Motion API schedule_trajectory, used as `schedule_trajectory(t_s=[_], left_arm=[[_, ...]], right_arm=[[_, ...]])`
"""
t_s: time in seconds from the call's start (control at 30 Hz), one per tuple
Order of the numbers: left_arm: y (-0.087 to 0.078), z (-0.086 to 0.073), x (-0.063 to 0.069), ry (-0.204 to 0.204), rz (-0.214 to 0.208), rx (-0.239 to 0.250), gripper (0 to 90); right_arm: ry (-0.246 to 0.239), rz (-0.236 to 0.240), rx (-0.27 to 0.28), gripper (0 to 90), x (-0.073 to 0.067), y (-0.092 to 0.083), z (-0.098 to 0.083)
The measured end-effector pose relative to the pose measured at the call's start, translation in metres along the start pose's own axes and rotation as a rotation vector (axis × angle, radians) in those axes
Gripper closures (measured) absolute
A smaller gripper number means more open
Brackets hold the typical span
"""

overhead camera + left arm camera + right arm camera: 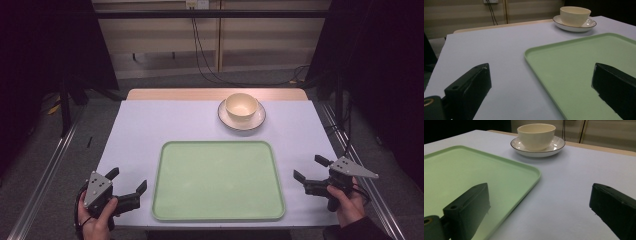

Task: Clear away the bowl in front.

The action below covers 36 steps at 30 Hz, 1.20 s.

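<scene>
Nearest the high camera, both hands wait at the tabletop's near edge, either side of the green tray. Up at the far side sits the cream bowl, standing on a white saucer, just beyond the tray's far right corner. Left tool wide open, holding nothing; right tool likewise spread and unloaded. Bowl lies ahead, and the right hand looks nearer to it.
</scene>
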<state>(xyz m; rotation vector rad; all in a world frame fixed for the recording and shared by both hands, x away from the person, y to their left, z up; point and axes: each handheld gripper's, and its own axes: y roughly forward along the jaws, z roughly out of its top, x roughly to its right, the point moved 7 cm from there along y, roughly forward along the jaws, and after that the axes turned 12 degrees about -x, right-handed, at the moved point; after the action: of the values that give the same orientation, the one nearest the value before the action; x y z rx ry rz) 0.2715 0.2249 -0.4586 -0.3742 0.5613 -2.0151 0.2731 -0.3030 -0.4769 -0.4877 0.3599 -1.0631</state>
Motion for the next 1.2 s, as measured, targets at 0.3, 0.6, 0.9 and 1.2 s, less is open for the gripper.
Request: schedule_trajectory(t_s=[0.3,0.6,0.9,1.2], left_arm=[[0.001,0.000,0.002,-0.005,-0.007,-0.006,2.5],[0.003,0.003,0.006,-0.014,-0.043,-0.006,2.6],[0.011,0.009,0.017,-0.015,-0.088,-0.011,3.2],[0.023,0.023,0.034,0.068,-0.108,-0.008,1.7]], right_arm=[[-0.005,0.010,-0.008,2.5,-0.001,0.002,-0.002],[-0.008,0.024,-0.003,2.4,-0.003,0.002,-0.001],[-0.022,0.029,-0.006,2.4,-0.005,0.003,-0.001],[-0.038,0.039,-0.002,2.5,-0.007,0.002,-0.001]])
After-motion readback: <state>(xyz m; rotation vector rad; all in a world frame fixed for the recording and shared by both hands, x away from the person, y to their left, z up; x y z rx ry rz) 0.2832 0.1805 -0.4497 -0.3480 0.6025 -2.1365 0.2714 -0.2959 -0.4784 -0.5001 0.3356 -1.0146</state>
